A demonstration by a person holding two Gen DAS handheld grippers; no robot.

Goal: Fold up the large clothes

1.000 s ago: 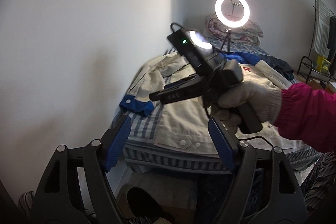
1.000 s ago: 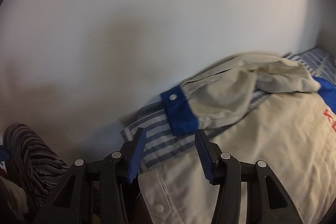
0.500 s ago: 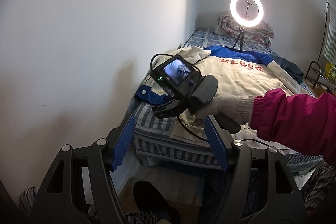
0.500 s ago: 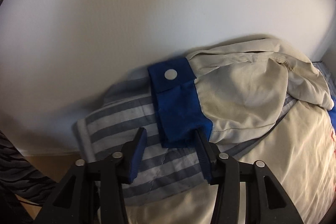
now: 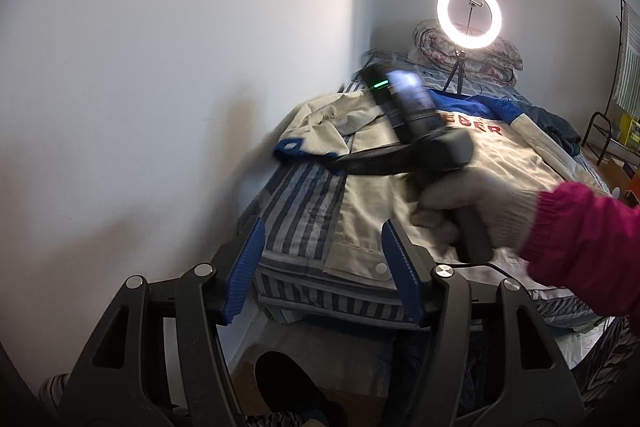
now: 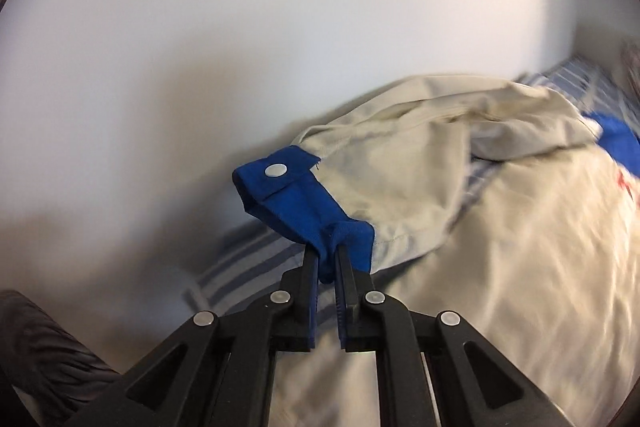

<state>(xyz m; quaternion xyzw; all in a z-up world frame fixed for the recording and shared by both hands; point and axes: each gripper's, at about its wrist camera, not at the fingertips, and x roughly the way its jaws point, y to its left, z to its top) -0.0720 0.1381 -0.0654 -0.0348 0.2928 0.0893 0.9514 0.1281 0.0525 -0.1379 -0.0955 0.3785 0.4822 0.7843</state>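
A beige jacket [image 5: 460,163] with blue collar and red lettering lies spread on the striped bed [image 5: 304,203]. In the right wrist view, its blue sleeve cuff [image 6: 288,195] with a metal snap is pinched at its lower edge by my right gripper [image 6: 326,255], which is shut on it and holds it a little off the sheet. In the left wrist view a gloved hand with a pink sleeve holds that blurred right gripper [image 5: 340,163] at the cuff [image 5: 292,147]. My left gripper [image 5: 323,227] hovers before the bed's near end, jaws closing with nothing between them.
A white wall [image 5: 160,107] runs along the bed's left side. A lit ring light [image 5: 469,15] on a tripod and a folded quilt [image 5: 500,51] sit at the far end. A dark garment [image 5: 556,127] and a metal rack [image 5: 612,131] are at right.
My right gripper moved onto the blue cuff, shut on it and lifted it off the sheet. The left gripper's jaws narrowed a little.
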